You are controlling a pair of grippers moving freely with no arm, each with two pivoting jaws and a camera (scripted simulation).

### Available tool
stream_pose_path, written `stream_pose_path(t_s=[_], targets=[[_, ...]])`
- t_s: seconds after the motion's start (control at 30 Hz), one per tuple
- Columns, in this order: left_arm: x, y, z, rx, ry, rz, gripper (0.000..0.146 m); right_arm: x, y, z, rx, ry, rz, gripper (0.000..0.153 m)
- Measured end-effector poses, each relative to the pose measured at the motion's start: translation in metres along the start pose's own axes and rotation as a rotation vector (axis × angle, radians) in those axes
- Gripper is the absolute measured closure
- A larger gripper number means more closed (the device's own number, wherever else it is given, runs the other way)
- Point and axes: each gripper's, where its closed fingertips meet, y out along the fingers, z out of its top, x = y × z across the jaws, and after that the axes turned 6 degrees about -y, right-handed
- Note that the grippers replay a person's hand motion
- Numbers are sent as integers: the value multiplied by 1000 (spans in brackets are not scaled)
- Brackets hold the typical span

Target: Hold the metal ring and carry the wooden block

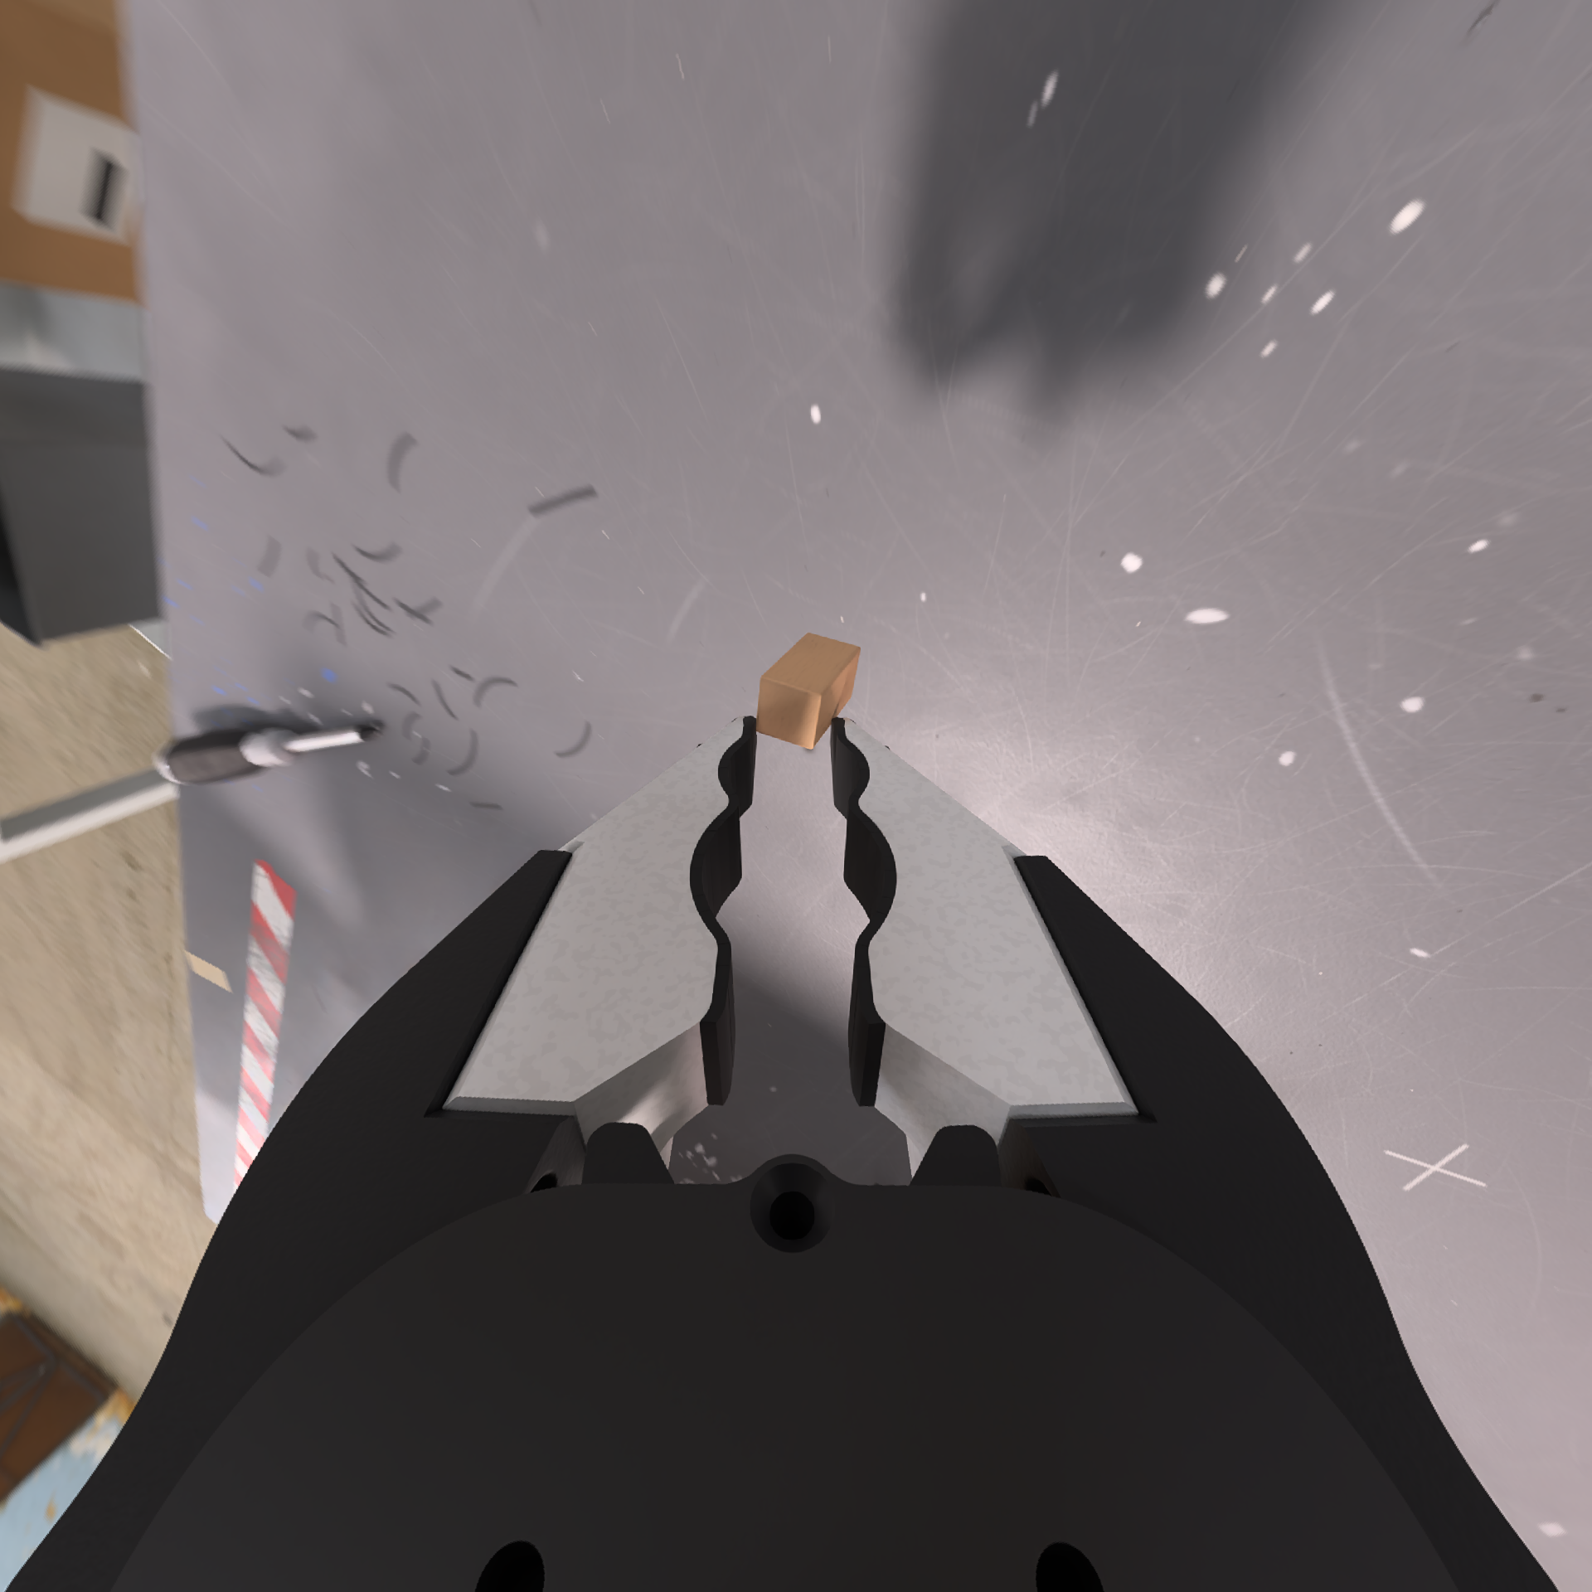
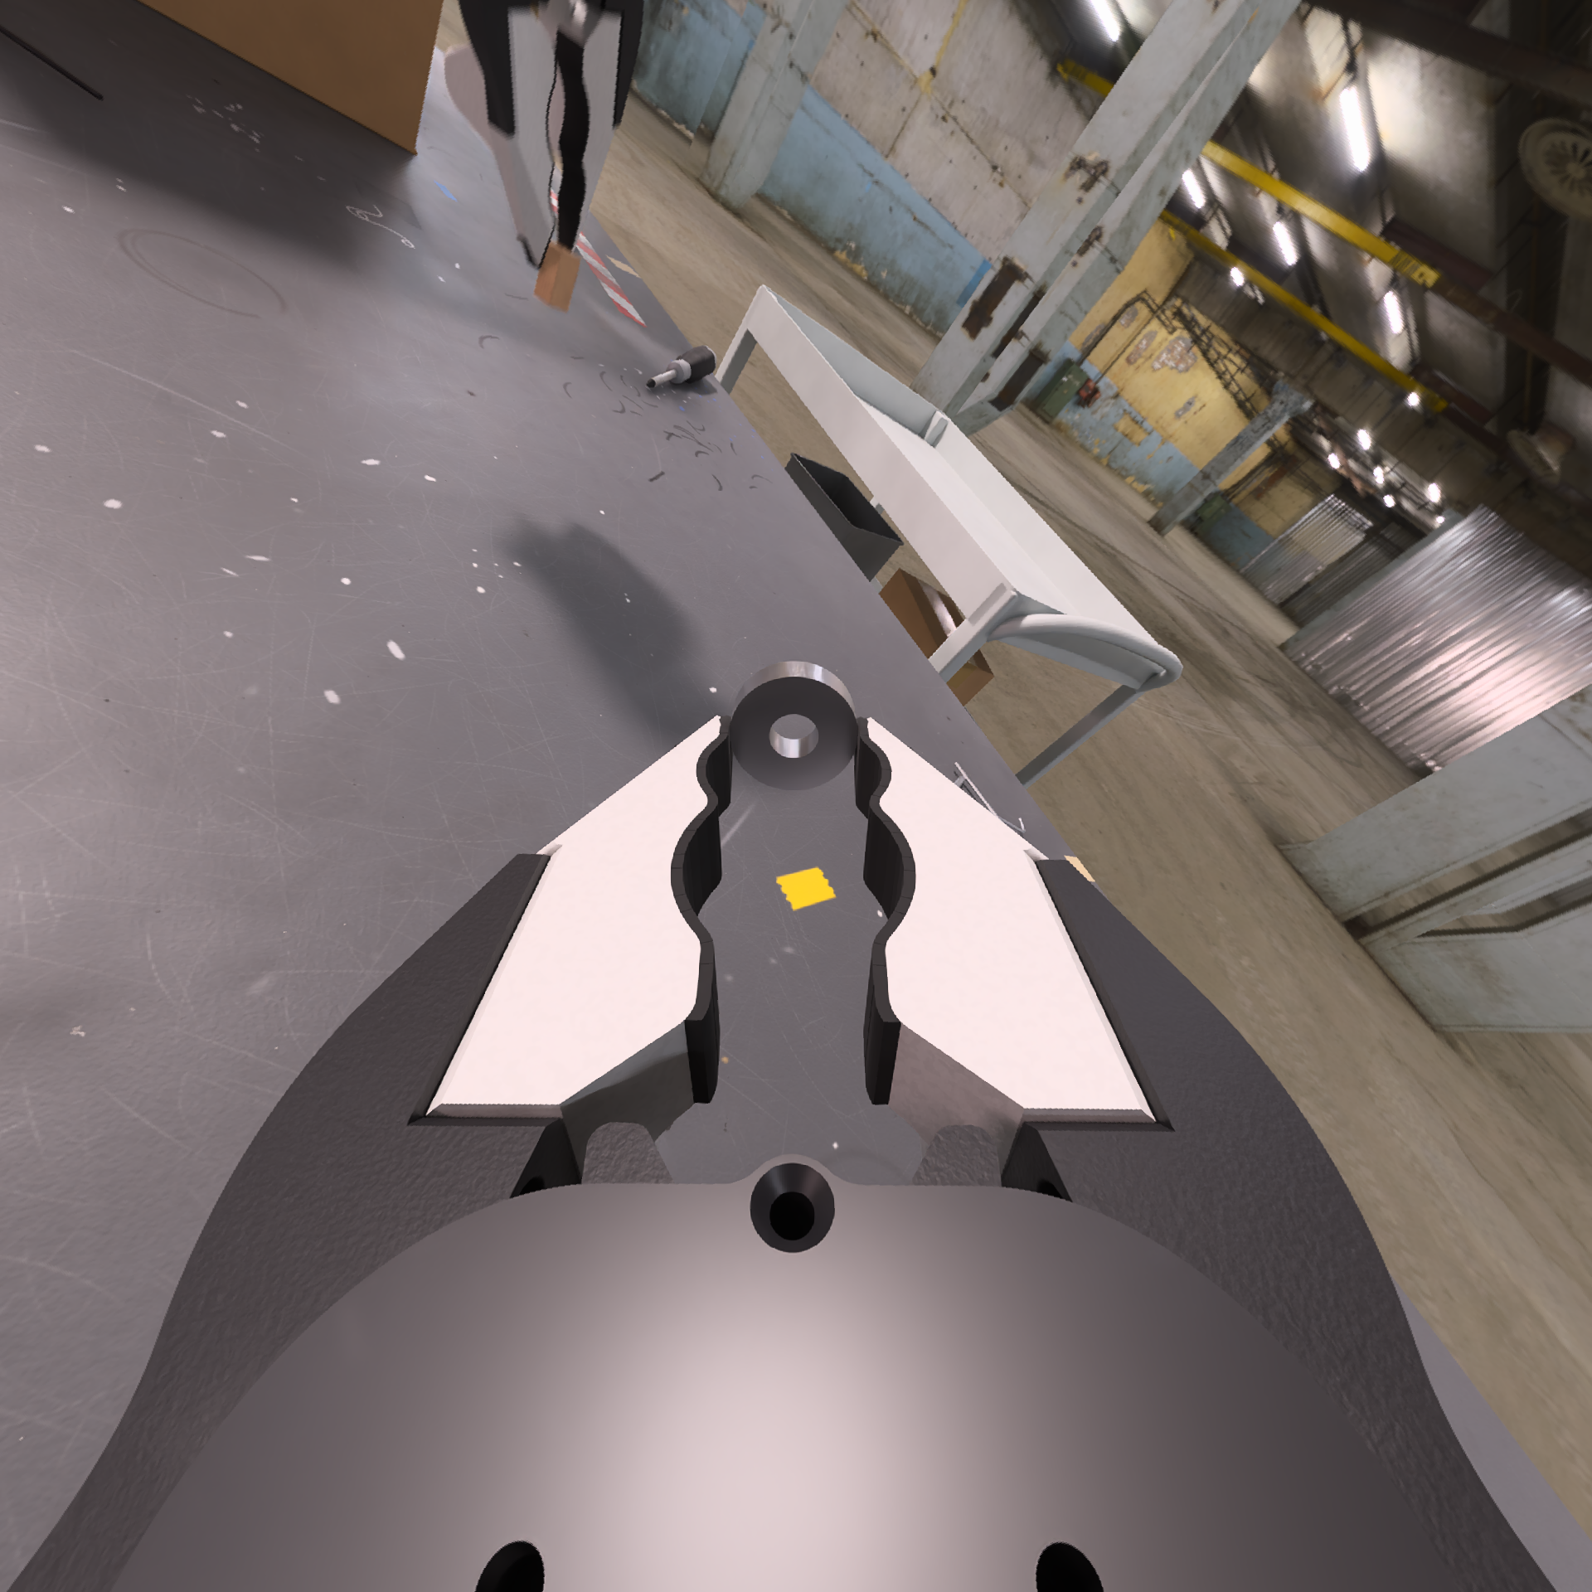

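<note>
The wooden block point(image 1: 805, 689) is a small tan cuboid pinched between the fingertips of my left gripper point(image 1: 794, 730), over the grey table point(image 1: 1120, 775). The metal ring point(image 2: 831, 749) is a thick grey washer shape with a small hole. My right gripper point(image 2: 792, 732) is shut on it at the fingertips, near the table's right edge. In the right wrist view the left gripper point(image 2: 543, 245) shows far off at the top, pointing down with the block point(image 2: 556, 277) at its tips, just over the table.
A small metal tool bit point(image 1: 258, 749) lies among dark shavings near the table edge and shows in the right wrist view point(image 2: 680, 366). Red-white striped tape point(image 1: 263, 1016), a yellow patch point(image 2: 805, 887), a cardboard box point(image 2: 345, 60), a dark bin point(image 2: 848, 517) and a white bench point(image 2: 930, 517) beyond the edge.
</note>
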Motion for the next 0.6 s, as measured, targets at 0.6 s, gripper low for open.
stream_pose_path(t_s=[0.6], targets=[[226,-59,153,690,435,-499,129,15,-10,11,69,2,-69,125]])
